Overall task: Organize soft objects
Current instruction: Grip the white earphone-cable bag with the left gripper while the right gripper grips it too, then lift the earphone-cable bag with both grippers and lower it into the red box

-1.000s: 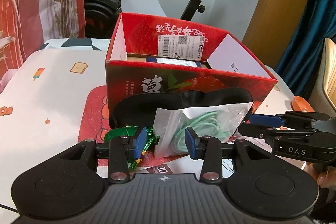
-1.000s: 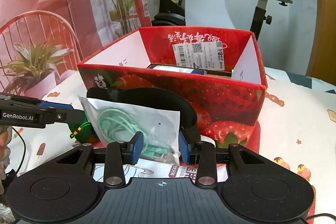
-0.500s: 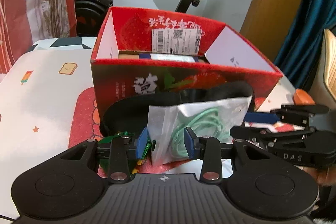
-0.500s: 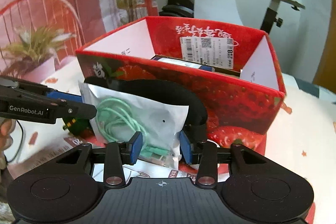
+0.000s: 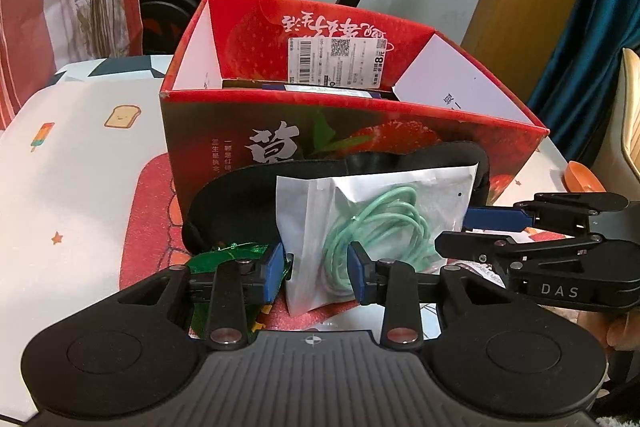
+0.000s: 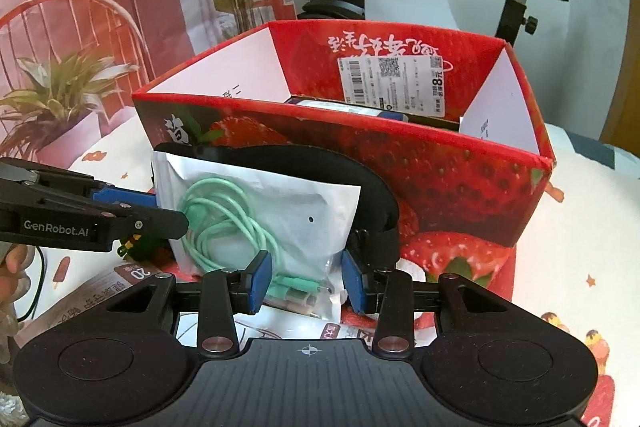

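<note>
**Spotter:** Both of your hands have come in closer to the red strawberry box (image 5: 320,101) than a second ago. It fills more of each view, and your left gripper (image 5: 316,269) has narrowed. Its jaws are closing, with the lower left corner of the white pouch (image 5: 384,187) between them.

**Checker:** Are those pads pressing on it?

**Spotter:** You can't tell from here. The left pad sits right at the pouch's edge and the other pad covers part of its face. Your right gripper (image 6: 306,281) has the pouch's lower edge between partly spread pads, and I can't tell whether it grips either.

**Checker:** Where does the pouch sit?

**Spotter:** It stands in front of the box's near wall, outside the box. It leans on a black padded piece (image 5: 240,195), and most of that piece is covered. The green cable (image 5: 380,223) coiled inside the pouch shows through.

**Checker:** What else is hard to read?

**Spotter:** A green foil item (image 5: 224,255) is mostly hidden behind your left finger. Inside the box only the top edge of a packet (image 5: 328,87) clears the rim. The printed sachets (image 6: 100,287) under your grippers are cut off by the gripper bodies. Of your own hand (image 5: 624,331), only fingertips show at the frame edge.
</note>
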The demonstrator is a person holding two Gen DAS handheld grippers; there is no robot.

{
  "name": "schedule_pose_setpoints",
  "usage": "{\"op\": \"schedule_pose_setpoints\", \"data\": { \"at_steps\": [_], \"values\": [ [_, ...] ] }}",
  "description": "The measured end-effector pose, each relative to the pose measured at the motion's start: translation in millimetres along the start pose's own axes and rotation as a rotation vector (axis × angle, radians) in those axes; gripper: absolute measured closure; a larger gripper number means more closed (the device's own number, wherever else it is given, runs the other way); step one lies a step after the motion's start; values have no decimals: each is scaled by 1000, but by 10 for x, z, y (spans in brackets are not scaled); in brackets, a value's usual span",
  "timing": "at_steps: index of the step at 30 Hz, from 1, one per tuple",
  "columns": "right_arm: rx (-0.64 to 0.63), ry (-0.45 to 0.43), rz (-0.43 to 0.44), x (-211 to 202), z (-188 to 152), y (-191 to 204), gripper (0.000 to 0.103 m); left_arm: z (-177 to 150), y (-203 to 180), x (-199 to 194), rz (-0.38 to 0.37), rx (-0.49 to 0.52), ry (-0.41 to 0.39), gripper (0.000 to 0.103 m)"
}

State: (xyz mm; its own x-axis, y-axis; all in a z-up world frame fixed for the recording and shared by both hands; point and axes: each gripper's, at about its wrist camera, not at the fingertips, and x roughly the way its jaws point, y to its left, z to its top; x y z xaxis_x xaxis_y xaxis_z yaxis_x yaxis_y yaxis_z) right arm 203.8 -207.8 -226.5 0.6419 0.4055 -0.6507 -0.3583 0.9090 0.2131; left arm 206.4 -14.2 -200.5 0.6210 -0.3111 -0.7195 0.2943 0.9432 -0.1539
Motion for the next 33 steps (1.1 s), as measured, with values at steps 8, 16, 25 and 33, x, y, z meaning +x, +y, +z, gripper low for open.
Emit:
{"op": "schedule_pose_setpoints", "data": {
  "at_steps": [8, 16, 25, 33],
  "values": [
    [24, -6, 11, -44, -18, -4, 78, 1, -101, 23, -3, 41, 9, 76],
    [23, -75, 22, -245, 28, -2, 88, 11, -121, -142, -7, 51, -39, 79],
    [20, -192, 45, -589, 278, 5, 88, 151, -165, -461, -28, 42, -150, 79],
    [1, -296, 60, -793, 704, -25, 88, 472, -176, -722, -52, 64, -267, 79]
  ]
}}
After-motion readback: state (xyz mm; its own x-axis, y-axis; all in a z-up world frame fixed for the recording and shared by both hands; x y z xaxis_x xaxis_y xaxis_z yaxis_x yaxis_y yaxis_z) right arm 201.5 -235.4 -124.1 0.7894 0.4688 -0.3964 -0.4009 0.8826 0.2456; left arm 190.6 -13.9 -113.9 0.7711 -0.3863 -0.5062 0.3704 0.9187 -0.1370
